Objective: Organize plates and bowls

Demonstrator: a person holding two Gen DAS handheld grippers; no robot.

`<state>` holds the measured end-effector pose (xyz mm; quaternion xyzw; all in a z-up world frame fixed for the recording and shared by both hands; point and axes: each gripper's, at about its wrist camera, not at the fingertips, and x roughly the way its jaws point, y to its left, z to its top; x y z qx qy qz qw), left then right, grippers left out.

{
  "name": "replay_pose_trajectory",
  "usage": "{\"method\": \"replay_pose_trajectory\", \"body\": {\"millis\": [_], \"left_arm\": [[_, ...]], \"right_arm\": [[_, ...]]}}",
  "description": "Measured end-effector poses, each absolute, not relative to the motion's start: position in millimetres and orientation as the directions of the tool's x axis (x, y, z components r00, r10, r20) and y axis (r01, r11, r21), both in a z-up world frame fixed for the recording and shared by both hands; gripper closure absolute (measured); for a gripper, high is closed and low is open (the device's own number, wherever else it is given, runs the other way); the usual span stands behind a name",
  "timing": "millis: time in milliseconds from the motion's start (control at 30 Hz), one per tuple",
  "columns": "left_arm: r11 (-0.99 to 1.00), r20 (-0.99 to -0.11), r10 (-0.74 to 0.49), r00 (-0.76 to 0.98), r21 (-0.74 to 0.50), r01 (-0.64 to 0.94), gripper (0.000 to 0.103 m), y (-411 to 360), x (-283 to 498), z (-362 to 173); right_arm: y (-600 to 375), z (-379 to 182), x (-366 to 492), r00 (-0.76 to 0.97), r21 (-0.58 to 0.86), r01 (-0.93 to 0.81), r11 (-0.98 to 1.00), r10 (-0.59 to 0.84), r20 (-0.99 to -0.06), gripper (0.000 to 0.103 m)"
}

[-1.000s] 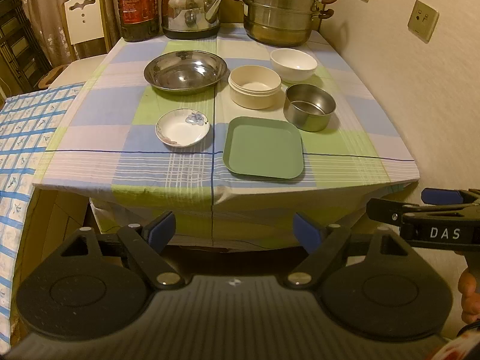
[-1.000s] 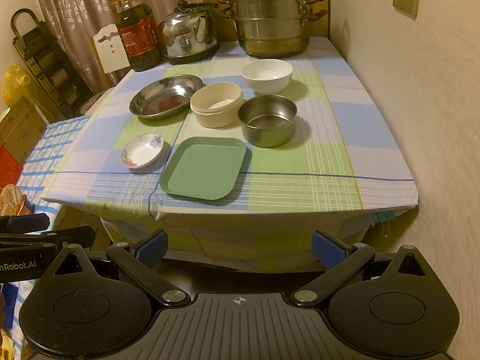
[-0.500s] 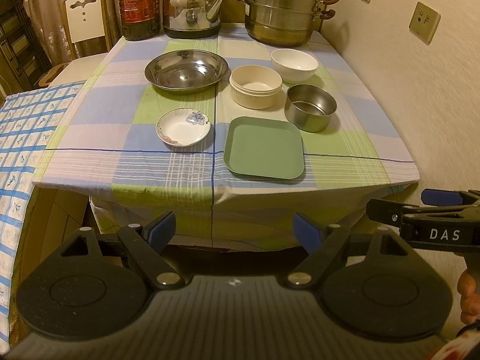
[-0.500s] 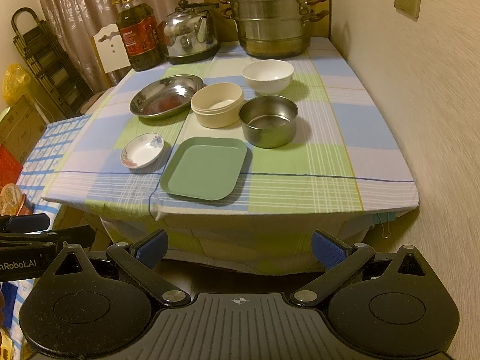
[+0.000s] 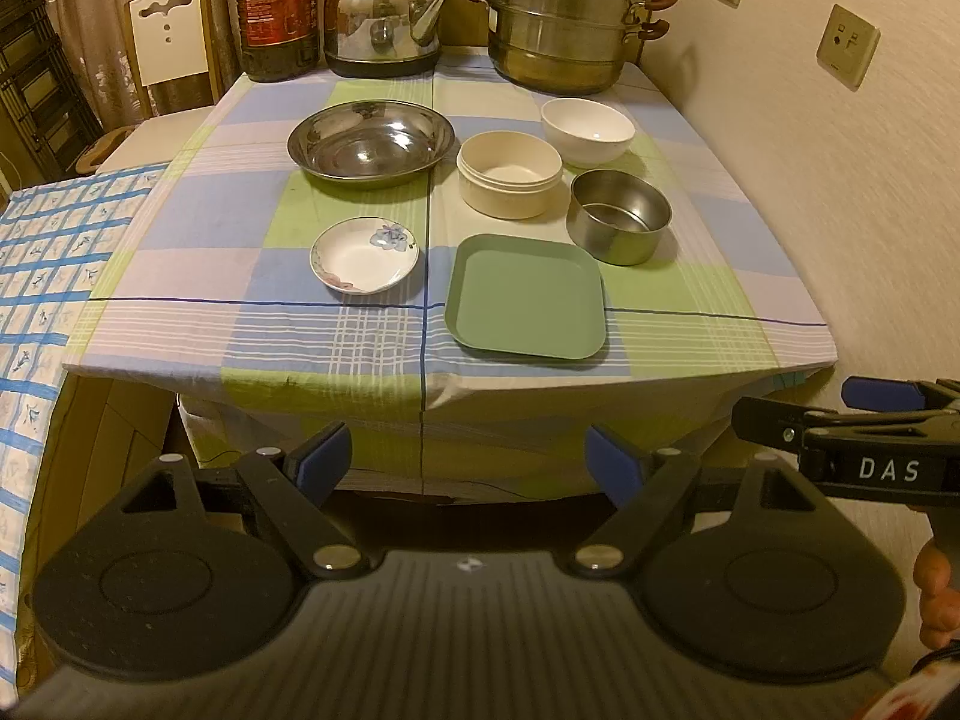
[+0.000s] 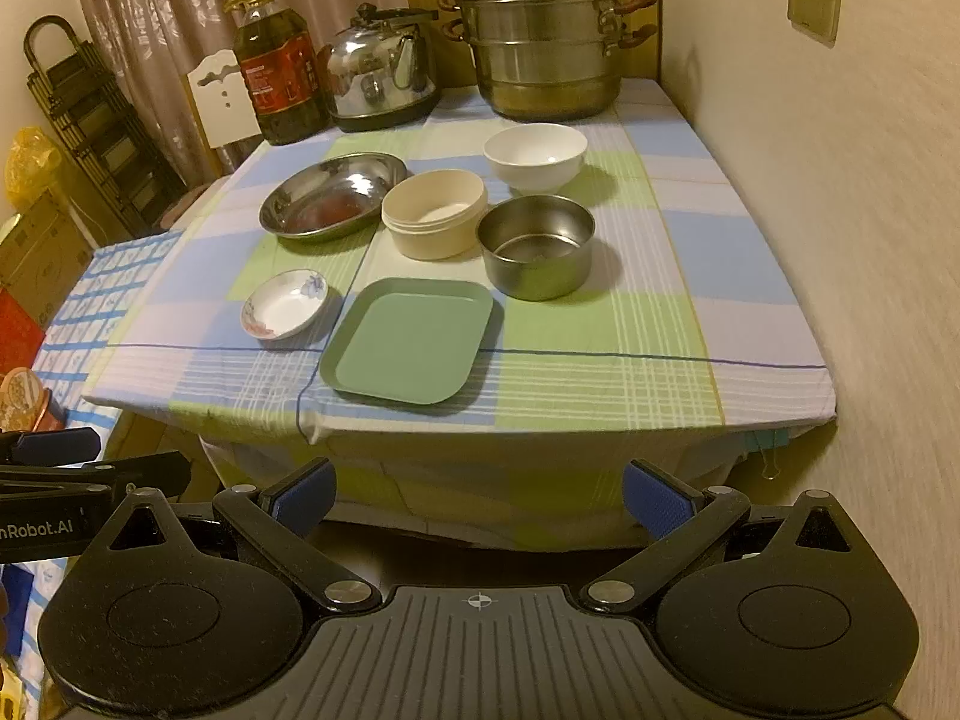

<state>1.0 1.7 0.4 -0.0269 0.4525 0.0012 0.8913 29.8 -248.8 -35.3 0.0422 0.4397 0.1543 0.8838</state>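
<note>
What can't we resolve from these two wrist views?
- Oil bottle: label print too small in both views; cap cut off by the left view's top edge.
- Steamer pot: lid top cut off, left view.
- Steel bowl: near inside wall hidden by its rim.

Left gripper (image 5: 468,459): black ribbed body, two round discs, blue finger pads (image 5: 321,459), silver screws
Right gripper (image 6: 480,495): same black build, blue ridged pads (image 6: 651,501), white "DAS" lettering on side
</note>
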Motion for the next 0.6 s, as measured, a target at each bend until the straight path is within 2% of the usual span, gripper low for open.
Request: {"method": "replay_pose_trajectory", "body": {"millis": [600], "left_arm": [[0.998,-0.806,-0.023,0.591,-0.048,-0.027,0.019,2.0,1.4,0.1]], "right_arm": [[-248.8,-34.3,28.5,0.568,0.210,-0.236,0.949,0.310,-0.762,0.001]]}}
